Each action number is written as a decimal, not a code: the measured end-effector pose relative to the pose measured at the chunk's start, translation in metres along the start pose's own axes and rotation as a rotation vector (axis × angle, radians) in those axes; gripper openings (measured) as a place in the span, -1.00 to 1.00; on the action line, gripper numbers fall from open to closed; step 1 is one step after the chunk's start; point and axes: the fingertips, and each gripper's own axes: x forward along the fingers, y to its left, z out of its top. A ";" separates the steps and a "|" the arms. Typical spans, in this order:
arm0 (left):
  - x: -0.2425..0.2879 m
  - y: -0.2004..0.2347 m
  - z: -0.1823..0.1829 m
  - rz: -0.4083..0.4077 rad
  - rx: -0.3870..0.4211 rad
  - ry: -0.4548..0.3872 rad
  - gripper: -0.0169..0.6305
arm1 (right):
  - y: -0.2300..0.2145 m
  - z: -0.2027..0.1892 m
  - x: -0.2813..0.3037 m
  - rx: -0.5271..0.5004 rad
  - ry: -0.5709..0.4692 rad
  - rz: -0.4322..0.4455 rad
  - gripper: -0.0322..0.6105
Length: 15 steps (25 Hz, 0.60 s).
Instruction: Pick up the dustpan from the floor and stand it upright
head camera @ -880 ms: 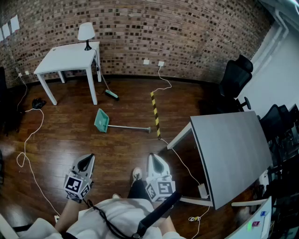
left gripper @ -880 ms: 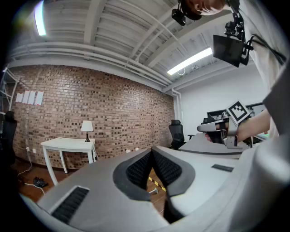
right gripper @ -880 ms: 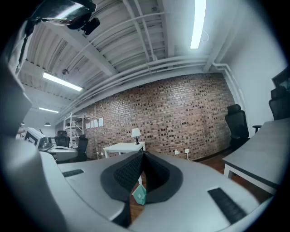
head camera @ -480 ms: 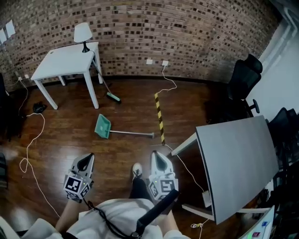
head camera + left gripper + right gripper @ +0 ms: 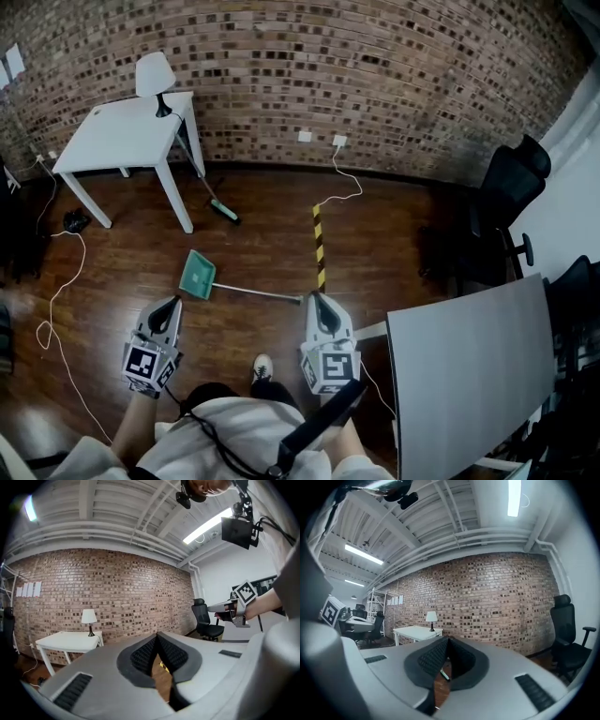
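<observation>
Lying flat on the floor [image 5: 253,234] off the front leg of the white table [image 5: 122,141]: green dustpan [image 5: 198,278], thin handle [image 5: 258,292] trailing away. Likely light, stiff, slick; best pinched on the handle near its green end. Farther from the table, left gripper [image 5: 172,306] and right gripper [image 5: 316,302], fingers closed, empty.

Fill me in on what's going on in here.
A person stands on the wooden floor with a gripper in each hand. The left gripper and right gripper both point toward the brick wall, fingers closed on nothing. The green dustpan lies flat on the floor just ahead, its long handle running toward the right gripper. Neither gripper touches it, so it is not yet picked up.
</observation>
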 end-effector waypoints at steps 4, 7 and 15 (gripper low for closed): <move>0.019 0.018 -0.003 0.023 -0.016 0.026 -0.91 | -0.016 -0.001 0.027 -0.003 0.010 -0.018 -0.91; 0.032 0.026 -0.009 0.021 -0.024 0.040 -0.91 | -0.019 -0.008 0.037 0.008 0.027 -0.020 -0.91; 0.050 0.042 -0.009 -0.031 -0.026 0.033 -0.91 | -0.008 -0.005 0.048 0.042 0.011 -0.007 -0.87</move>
